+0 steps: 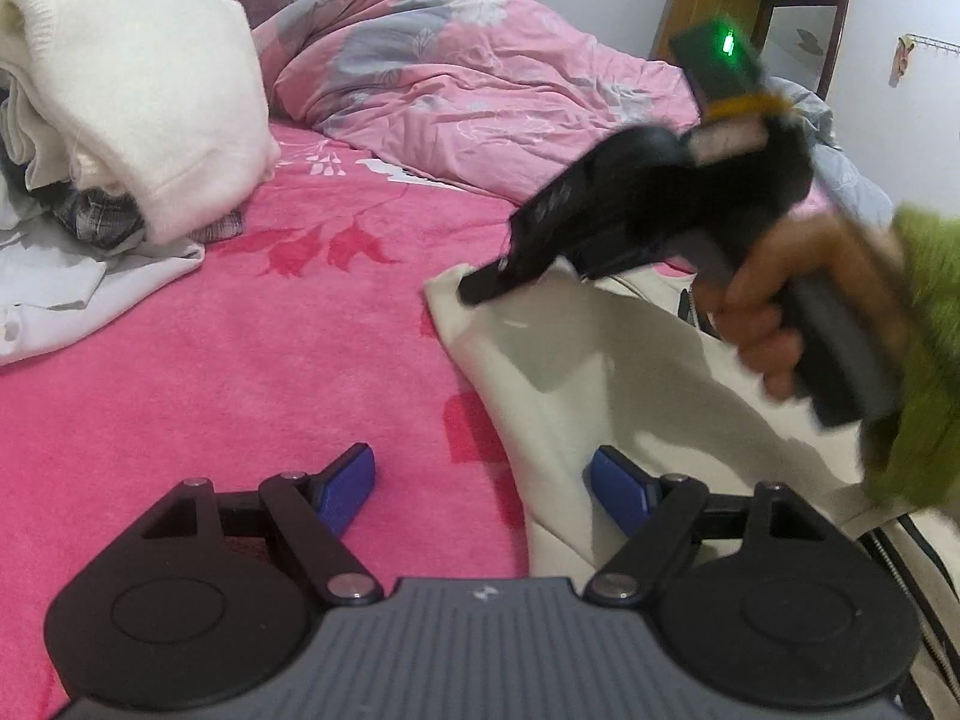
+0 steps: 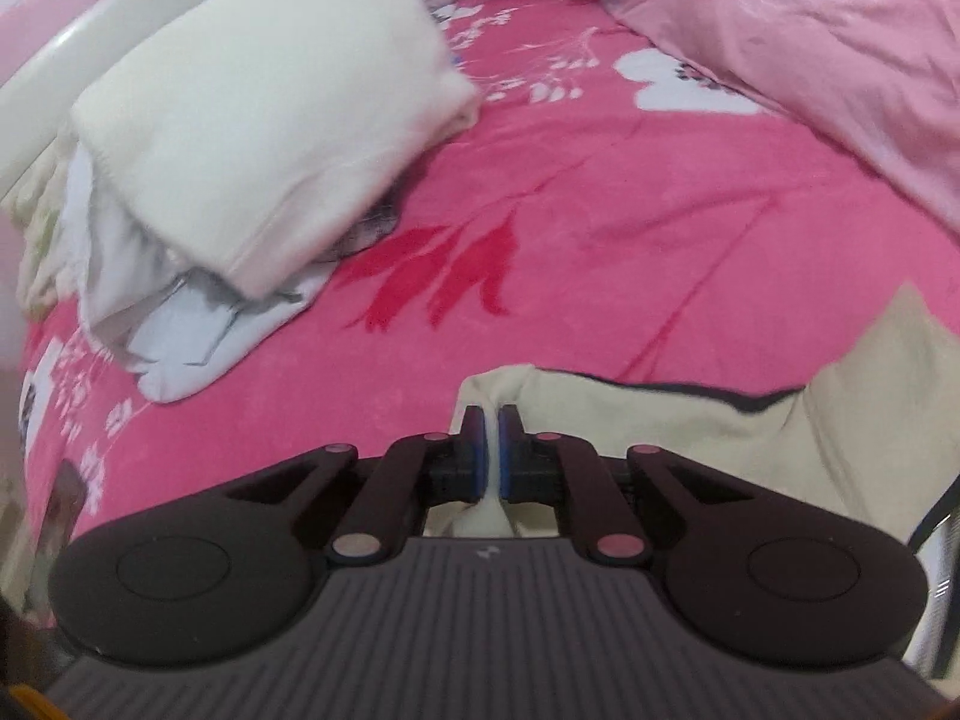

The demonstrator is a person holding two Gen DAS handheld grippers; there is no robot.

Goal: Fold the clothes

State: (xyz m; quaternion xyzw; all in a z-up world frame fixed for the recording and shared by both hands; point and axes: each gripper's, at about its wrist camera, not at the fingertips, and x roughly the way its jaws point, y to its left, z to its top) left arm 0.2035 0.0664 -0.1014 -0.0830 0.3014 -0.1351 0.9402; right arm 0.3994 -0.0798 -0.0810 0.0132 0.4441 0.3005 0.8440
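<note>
Pile, far left of my jaws: a folded white blanket sits on loose pale clothes at the bed's left side, well apart from both jaws.
Left gripper: my jaws stand wide open and hold nothing; the left blue pad is over bare pink bedspread, the right pad over the garment's left edge.
Garment: the cream garment, trimmed dark along one edge, lies spread on the bed ahead and right of my left jaws.
Right gripper: my jaws are pinched tight on a raised corner of the cream cloth.
Step, as I judge it: a fold in hand, one corner held; the next move calls for my open left jaws to close on that near edge.
Room: open bedspread between pile and garment; the rumpled pink duvet bounds it beyond.
</note>
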